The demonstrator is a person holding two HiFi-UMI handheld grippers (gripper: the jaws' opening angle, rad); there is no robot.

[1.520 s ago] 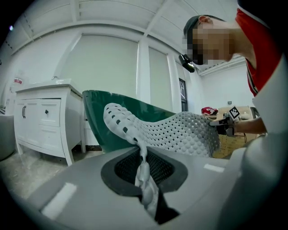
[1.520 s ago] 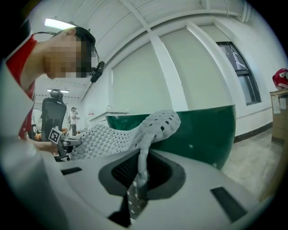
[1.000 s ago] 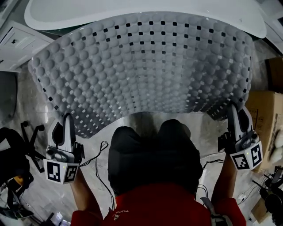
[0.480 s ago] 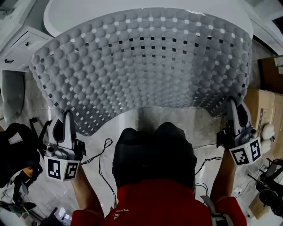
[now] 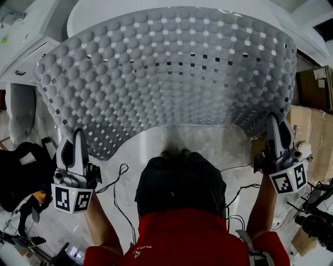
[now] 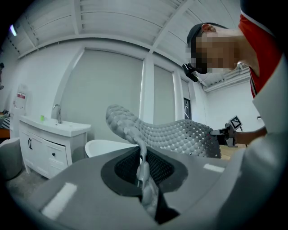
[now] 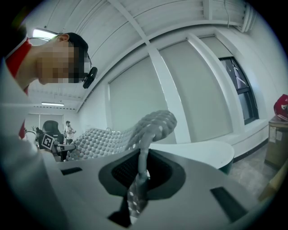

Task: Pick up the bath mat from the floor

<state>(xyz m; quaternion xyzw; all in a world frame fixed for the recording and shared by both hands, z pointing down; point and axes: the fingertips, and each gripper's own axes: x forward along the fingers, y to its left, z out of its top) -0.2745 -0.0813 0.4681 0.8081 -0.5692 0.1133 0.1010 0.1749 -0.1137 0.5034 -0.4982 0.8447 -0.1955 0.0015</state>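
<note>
Between both claws, grey bath mat (image 5: 171, 72) (bobbled, perforated), sagging

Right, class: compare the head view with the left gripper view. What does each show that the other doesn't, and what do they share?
Head view only: the bath mat's whole spread, the left tool from outside, floor cables, cardboard boxes. Left gripper view only: the ceiling, and the mat's edge pinched between the left tool's jaws, seen close up. Both: the mat, the white bathtub, the right tool.
</note>
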